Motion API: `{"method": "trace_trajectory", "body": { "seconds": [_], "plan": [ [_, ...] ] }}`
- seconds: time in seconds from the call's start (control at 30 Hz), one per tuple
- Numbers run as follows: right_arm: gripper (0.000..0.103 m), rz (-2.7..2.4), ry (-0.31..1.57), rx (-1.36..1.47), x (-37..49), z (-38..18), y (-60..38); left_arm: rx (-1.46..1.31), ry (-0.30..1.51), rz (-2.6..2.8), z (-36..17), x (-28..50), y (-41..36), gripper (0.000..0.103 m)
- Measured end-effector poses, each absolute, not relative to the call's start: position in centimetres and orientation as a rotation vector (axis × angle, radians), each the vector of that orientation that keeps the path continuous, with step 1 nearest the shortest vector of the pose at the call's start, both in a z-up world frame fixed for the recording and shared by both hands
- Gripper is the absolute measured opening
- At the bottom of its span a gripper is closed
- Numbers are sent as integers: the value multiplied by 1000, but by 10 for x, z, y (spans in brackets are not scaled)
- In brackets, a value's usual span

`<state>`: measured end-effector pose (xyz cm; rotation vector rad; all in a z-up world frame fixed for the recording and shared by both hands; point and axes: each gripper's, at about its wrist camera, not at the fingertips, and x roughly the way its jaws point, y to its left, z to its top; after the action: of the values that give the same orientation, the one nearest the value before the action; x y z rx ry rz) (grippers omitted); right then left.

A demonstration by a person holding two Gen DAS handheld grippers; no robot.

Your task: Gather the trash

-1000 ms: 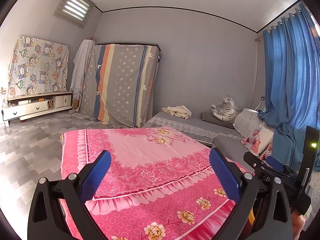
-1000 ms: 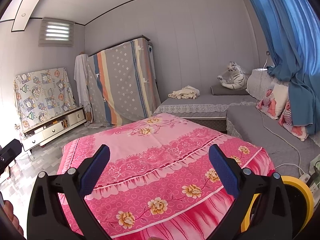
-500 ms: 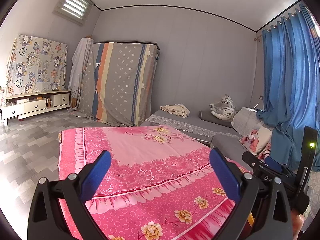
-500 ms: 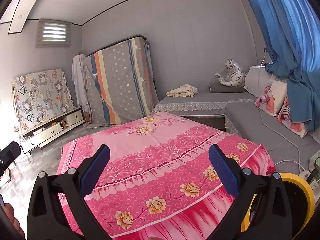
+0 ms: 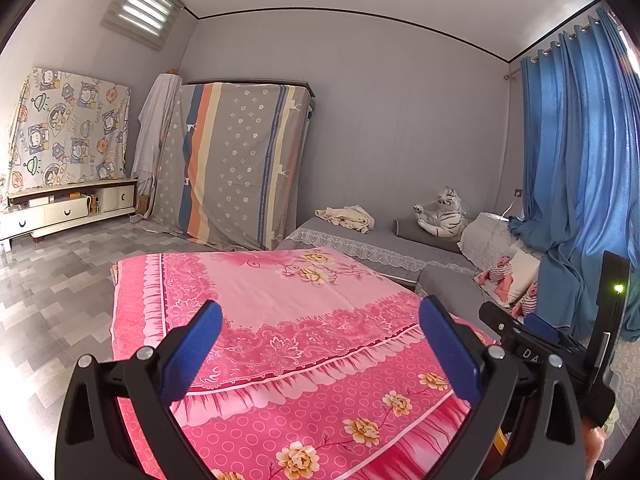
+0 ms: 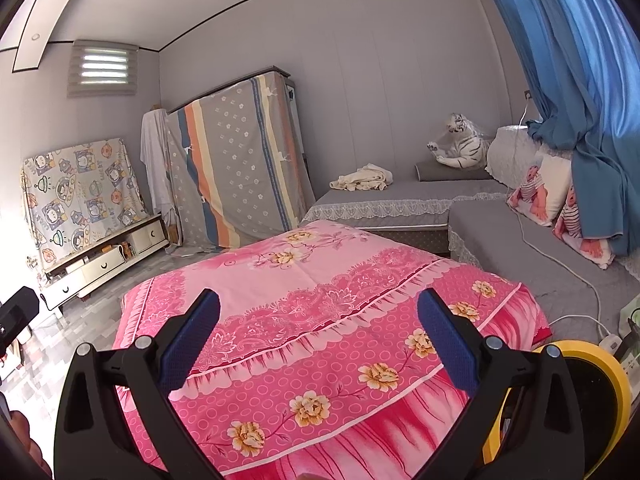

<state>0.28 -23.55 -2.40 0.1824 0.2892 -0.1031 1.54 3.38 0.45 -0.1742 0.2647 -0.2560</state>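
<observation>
Room: a grey-walled room is seen ahead of both claws; no trash can be made out anywhere in either view, so the task's thing is judged to be out of sight or not yet found.
Pink floral cloth (image 5: 280,320): spread flat directly beneath and ahead of both claws; it is draped over a low surface, probably as a cover; nothing is seen lying on it.
Grey sofa (image 6: 400,196): placed beyond the cloth, ahead and to the right of the claws; a plush tiger (image 6: 460,144) and a crumpled cream cloth (image 6: 364,178) are rested on it.
Blue curtain (image 5: 580,160): hung far right of the left claw, gathered to 1 side, presumably to admit light.
Yellow-rimmed round object (image 6: 588,396): seen low, just right of the right claw; what it is cannot be told.
Left gripper (image 5: 320,344): held level above the cloth with its 2 blue fingers spread wide and nothing between them; readiness is suggested.
Right gripper (image 6: 318,342): likewise released and unloaded; a search for trash is judged to be the step in hand.
</observation>
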Motion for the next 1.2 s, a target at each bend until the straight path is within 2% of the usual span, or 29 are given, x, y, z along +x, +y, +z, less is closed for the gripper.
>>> {"method": "trace_trajectory", "body": {
  "seconds": [1.2],
  "plan": [
    [94, -117, 308, 202, 5, -33, -239, -182, 292, -274, 3, 18, 30, 95]
  ]
}}
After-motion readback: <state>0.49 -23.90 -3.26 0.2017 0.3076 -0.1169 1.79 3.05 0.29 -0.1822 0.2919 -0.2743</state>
